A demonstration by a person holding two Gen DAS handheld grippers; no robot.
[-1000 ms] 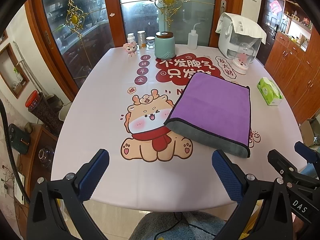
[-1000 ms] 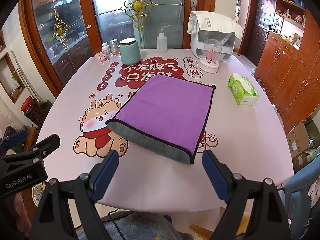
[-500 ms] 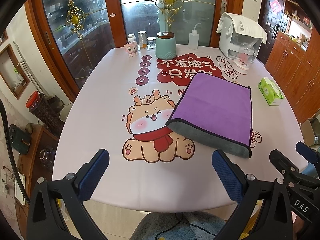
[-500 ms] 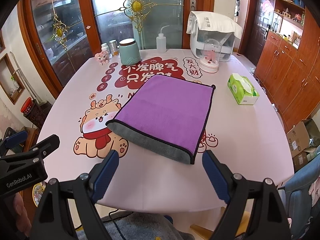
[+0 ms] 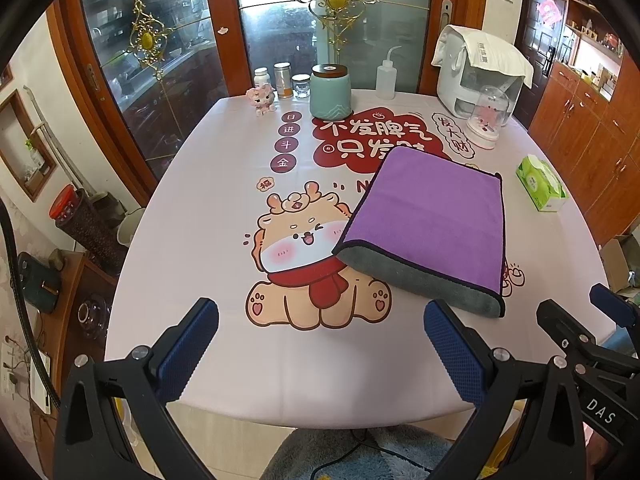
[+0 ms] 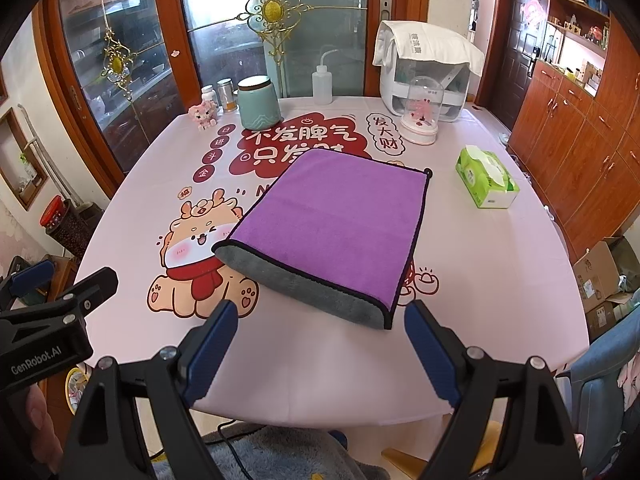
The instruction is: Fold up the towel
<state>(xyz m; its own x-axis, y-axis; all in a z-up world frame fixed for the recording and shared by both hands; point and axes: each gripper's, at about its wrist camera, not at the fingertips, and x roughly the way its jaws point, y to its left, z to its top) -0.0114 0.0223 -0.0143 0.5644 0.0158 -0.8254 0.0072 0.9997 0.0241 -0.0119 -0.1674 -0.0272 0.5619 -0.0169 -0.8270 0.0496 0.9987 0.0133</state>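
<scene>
A purple towel (image 5: 432,220) with a grey underside and dark trim lies folded flat on the table, right of centre; it also shows in the right wrist view (image 6: 340,216). Its grey fold faces me. My left gripper (image 5: 320,344) is open and empty above the near table edge, left of the towel's near end. My right gripper (image 6: 320,340) is open and empty, just short of the towel's near grey edge. Each gripper shows at the edge of the other's view.
The table (image 5: 200,200) has a pink cartoon cloth. At the back stand a teal canister (image 5: 330,92), small jars (image 5: 282,80), a squeeze bottle (image 5: 386,78), a white appliance (image 5: 476,76) and a domed figurine (image 5: 488,122). A green tissue pack (image 5: 542,182) lies at the right. A chair (image 6: 604,372) is near right.
</scene>
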